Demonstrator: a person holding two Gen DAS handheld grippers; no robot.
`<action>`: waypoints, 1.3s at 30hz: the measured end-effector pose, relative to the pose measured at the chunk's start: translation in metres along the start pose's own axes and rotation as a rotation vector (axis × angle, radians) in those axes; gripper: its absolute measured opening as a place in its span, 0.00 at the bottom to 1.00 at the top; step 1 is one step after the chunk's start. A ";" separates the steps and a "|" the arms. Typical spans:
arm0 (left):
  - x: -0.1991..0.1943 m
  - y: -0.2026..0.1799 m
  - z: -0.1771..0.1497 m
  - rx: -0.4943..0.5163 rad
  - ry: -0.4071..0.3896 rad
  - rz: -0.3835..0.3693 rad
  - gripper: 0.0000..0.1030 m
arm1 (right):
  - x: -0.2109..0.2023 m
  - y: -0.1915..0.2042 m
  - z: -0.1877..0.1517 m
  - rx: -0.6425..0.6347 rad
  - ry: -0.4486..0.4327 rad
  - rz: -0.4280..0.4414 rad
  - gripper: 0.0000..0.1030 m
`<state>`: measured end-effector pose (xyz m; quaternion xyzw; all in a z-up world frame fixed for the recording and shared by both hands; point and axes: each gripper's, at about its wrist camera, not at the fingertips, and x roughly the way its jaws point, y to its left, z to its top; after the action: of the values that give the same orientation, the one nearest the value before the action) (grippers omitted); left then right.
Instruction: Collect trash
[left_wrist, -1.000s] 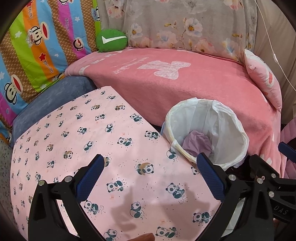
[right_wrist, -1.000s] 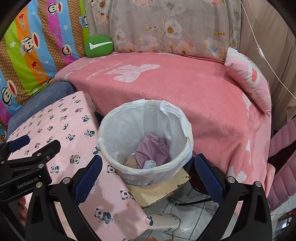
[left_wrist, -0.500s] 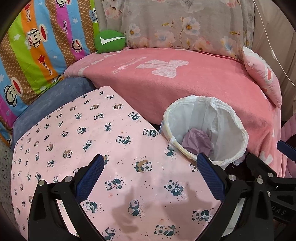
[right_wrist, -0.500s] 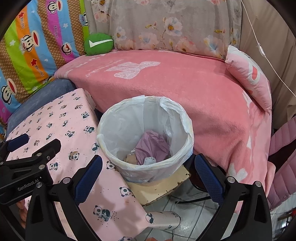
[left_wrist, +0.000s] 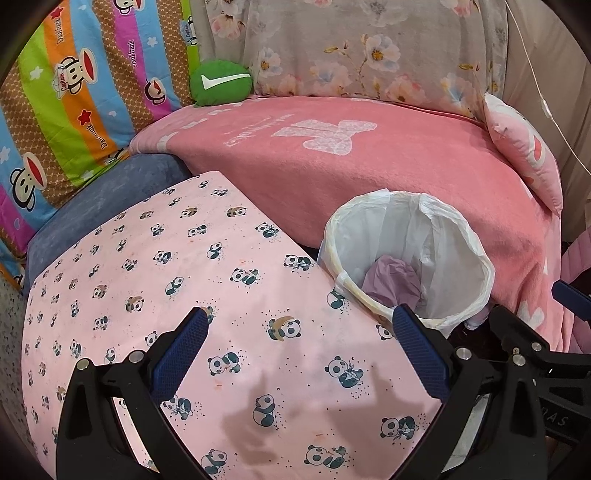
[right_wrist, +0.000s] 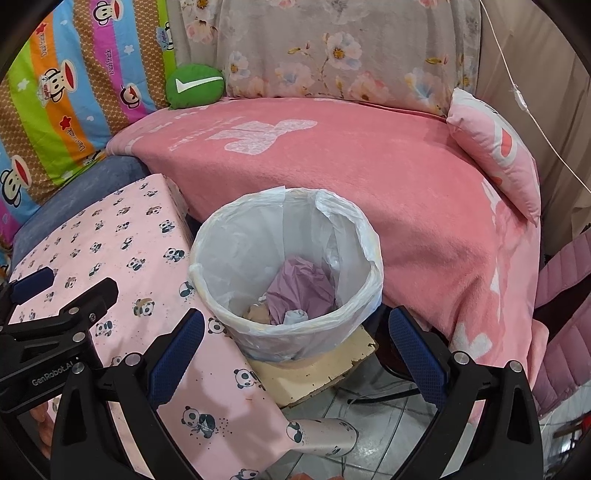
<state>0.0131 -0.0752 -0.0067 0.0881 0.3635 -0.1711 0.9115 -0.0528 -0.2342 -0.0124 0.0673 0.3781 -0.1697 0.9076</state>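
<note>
A round bin with a white plastic liner (right_wrist: 236, 243) stands on a cream board beside the table. Crumpled purple trash (right_wrist: 299, 291) and small white and tan scraps lie at its bottom. It also shows in the left wrist view (left_wrist: 443, 236), at the table's right edge. My left gripper (left_wrist: 299, 350) is open and empty above the panda-print tablecloth (left_wrist: 184, 266). My right gripper (right_wrist: 295, 350) is open and empty, just in front of the bin. The left gripper (right_wrist: 55, 306) appears at the left of the right wrist view.
A pink blanket (right_wrist: 332, 162) covers the sofa behind the bin. A green cushion (right_wrist: 194, 86), a pink pillow (right_wrist: 495, 147) and a striped monkey-print cover (right_wrist: 55, 92) lie at the back. A cream board (right_wrist: 317, 373) and tiled floor (right_wrist: 369, 435) sit below the bin.
Both views have shifted slightly, with the bin a little nearer and lower in frame. Both grippers stay open and empty.
</note>
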 end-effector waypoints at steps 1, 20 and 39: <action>0.000 0.000 0.000 0.001 0.000 0.001 0.93 | 0.000 0.000 0.000 0.000 0.001 0.000 0.96; -0.001 0.000 -0.003 0.002 0.004 0.004 0.93 | 0.001 0.000 0.000 0.001 0.000 0.001 0.96; -0.001 0.001 -0.002 0.002 0.002 0.007 0.93 | 0.001 -0.002 0.000 0.001 0.002 0.001 0.96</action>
<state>0.0117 -0.0738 -0.0075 0.0905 0.3640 -0.1683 0.9116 -0.0527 -0.2361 -0.0131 0.0679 0.3788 -0.1695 0.9073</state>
